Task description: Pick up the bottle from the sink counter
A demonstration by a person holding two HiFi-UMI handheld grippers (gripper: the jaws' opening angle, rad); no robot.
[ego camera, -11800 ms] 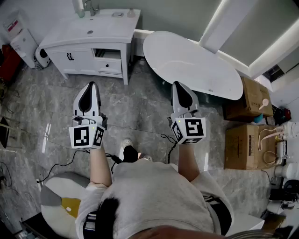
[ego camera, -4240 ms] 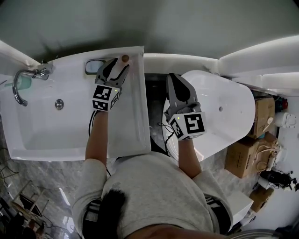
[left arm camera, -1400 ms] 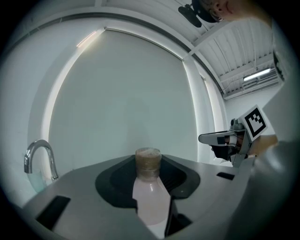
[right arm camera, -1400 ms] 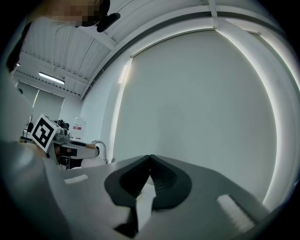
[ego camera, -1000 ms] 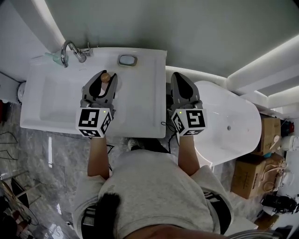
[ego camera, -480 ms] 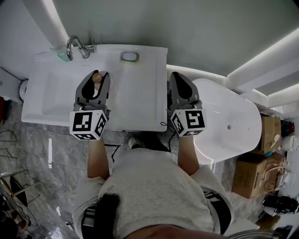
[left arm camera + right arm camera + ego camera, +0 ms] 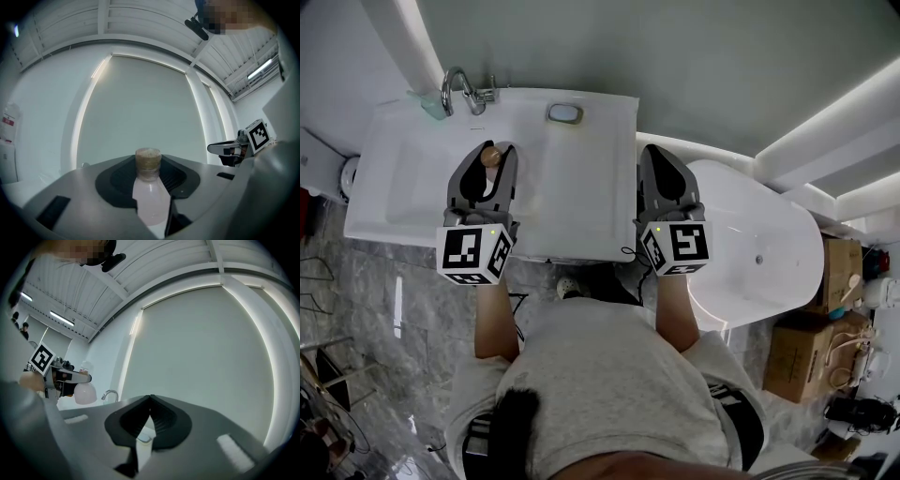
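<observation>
A pale pink bottle (image 7: pixel 491 156) with a tan cap stands upright between the jaws of my left gripper (image 7: pixel 487 150), held above the white sink counter (image 7: pixel 572 216) over its basin. In the left gripper view the bottle (image 7: pixel 150 192) fills the gap between the dark pads (image 7: pixel 115 180), and my left gripper (image 7: pixel 149 174) is shut on it. My right gripper (image 7: pixel 654 155) hovers past the counter's right edge, beside the bathtub. Its fingertips meet with nothing between them, and my right gripper (image 7: pixel 150 398) looks at the wall. The bottle (image 7: pixel 85 392) also shows at the left of that view.
A chrome faucet (image 7: pixel 457 89) stands at the counter's back left, and a small soap dish (image 7: pixel 565 113) at its back edge. A white bathtub (image 7: pixel 759 253) lies to the right. Cardboard boxes (image 7: pixel 806 352) sit on the grey floor at far right.
My left gripper has shifted left over the basin, carrying the bottle with it. The right gripper has barely moved in the picture.
</observation>
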